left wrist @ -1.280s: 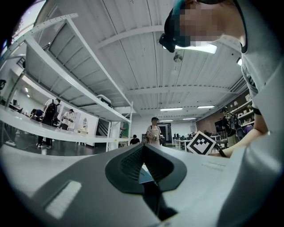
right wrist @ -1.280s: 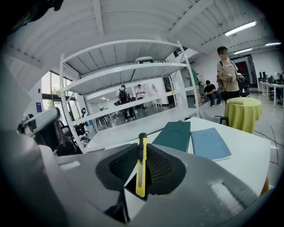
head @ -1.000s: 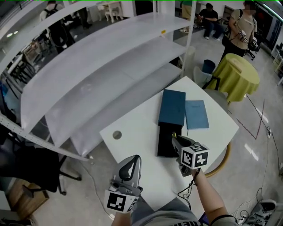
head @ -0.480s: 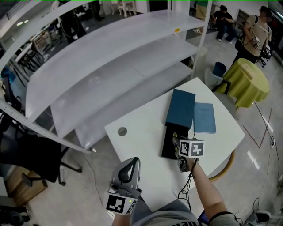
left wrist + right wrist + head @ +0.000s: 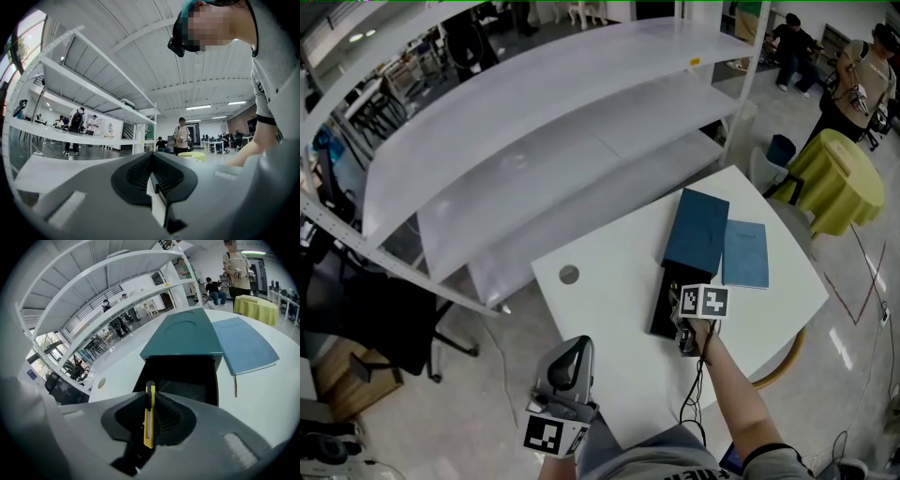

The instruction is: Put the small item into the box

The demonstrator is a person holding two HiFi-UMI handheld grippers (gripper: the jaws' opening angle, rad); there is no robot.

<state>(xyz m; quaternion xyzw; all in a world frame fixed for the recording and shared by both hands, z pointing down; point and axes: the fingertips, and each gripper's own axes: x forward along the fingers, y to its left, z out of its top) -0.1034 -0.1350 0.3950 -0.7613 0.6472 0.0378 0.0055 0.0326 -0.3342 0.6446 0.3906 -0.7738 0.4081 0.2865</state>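
Observation:
A yellow utility knife point(image 5: 149, 416) stands upright between the jaws of my right gripper point(image 5: 150, 404), which is shut on it. In the head view that right gripper point(image 5: 679, 302) hovers at the near end of an open black box point(image 5: 666, 309) on the white table point(image 5: 609, 309). The box's teal lid point(image 5: 697, 232) lies just beyond it, partly over its far end. In the right gripper view the black box point(image 5: 185, 373) opens right ahead of the knife. My left gripper point(image 5: 561, 394) is held low, off the table's near edge. Its jaws are shut on nothing point(image 5: 152, 180).
A blue notebook point(image 5: 744, 253) lies right of the lid. A round grommet point(image 5: 569, 274) sits in the table's left part. White shelving point(image 5: 562, 122) runs behind the table. A yellow-green covered table point(image 5: 844, 178) and standing people are at the far right, a black chair point(image 5: 366, 328) at the left.
My right gripper, with the knife, has moved forward to the black box's near end. The left gripper has stayed low by the table's near edge.

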